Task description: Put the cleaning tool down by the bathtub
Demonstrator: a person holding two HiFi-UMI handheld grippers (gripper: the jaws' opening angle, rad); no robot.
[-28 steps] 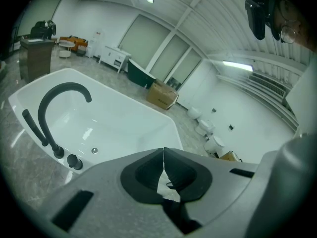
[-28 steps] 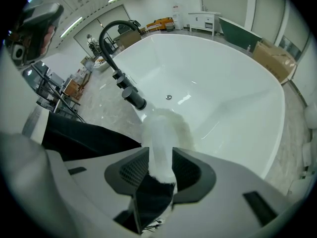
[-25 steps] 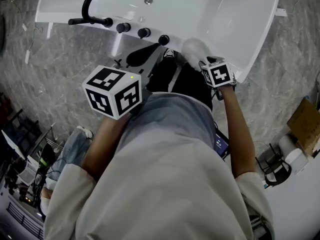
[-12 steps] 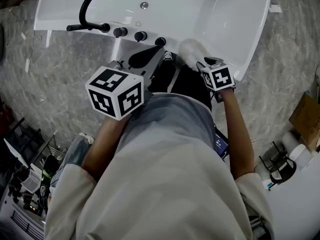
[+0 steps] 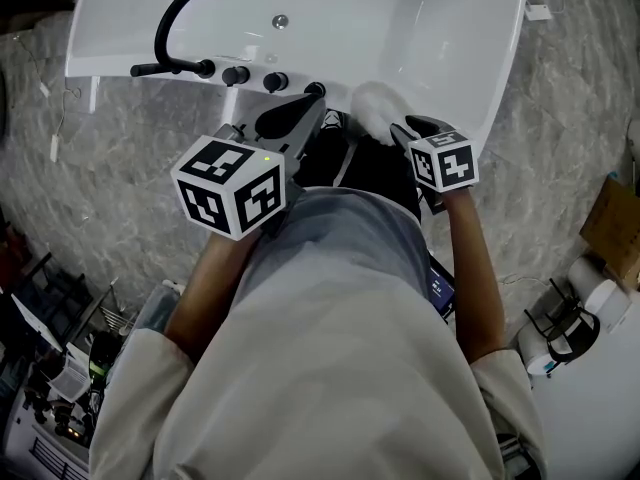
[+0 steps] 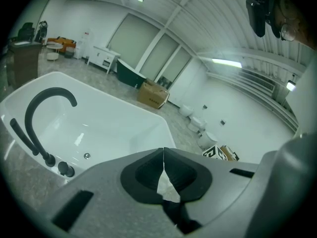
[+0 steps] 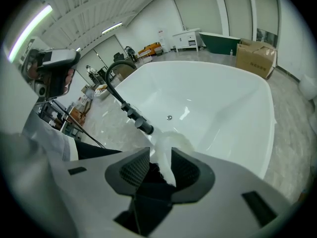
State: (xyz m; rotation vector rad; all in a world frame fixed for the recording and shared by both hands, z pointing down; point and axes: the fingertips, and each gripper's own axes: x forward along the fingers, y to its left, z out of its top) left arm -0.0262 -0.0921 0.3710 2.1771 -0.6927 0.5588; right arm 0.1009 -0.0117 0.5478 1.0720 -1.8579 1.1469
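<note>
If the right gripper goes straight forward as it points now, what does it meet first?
Probably the white bathtub: the right gripper, jaws shut on the white fluffy cleaning tool, points into its basin, though depth is unclear.

a cardboard box (image 5: 612, 230) sits on the grey marbled floor (image 5: 130, 168) at the head view's right edge.

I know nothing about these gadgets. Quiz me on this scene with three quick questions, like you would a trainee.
1. Which gripper grips the white tool? A left, B right.
2. True or false: the left gripper is open.
3. Fill in: the faucet on the bathtub is coloured ____.
Key: 1 B, the right gripper; 2 false, its jaws are together; 3 black.
</note>
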